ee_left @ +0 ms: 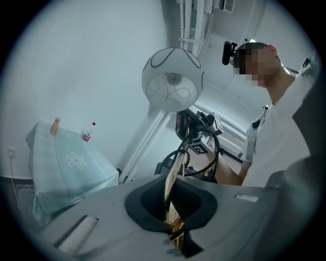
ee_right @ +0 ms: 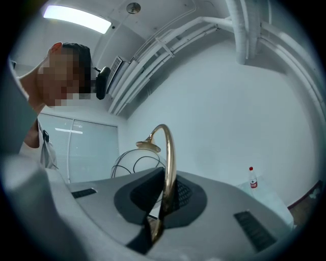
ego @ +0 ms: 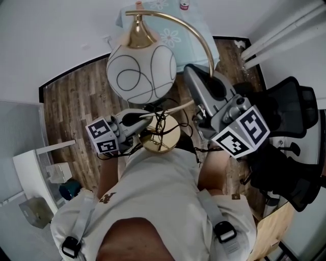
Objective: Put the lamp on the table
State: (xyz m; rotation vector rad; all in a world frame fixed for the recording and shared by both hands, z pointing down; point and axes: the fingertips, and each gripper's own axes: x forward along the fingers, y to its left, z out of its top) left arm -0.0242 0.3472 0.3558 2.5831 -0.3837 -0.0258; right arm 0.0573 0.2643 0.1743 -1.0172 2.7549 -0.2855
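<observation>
The lamp has a white globe shade (ego: pixel 141 71) with black line patterns, a curved gold arm (ego: pixel 204 41) and a round gold base (ego: pixel 160 136). It is held in the air in front of the person. My left gripper (ego: pixel 146 121) is shut on the edge of the gold base (ee_left: pixel 173 201), with black cable (ee_left: pixel 204 153) looped beside it. My right gripper (ego: pixel 206 81) is shut on the gold arm (ee_right: pixel 170 153), which rises from the jaws and bends over to the shade (ee_right: pixel 137 160). The table (ego: pixel 173 23), under a pale blue flowered cloth, stands beyond the lamp by the wall.
A small bottle (ego: pixel 184 5) with a red cap stands on the table's cloth, and a pinkish object (ee_left: pixel 55 126) stands near it. A black office chair (ego: pixel 285 137) is at the right. White furniture (ego: pixel 41 173) is at the left, on the wood floor (ego: pixel 76 102).
</observation>
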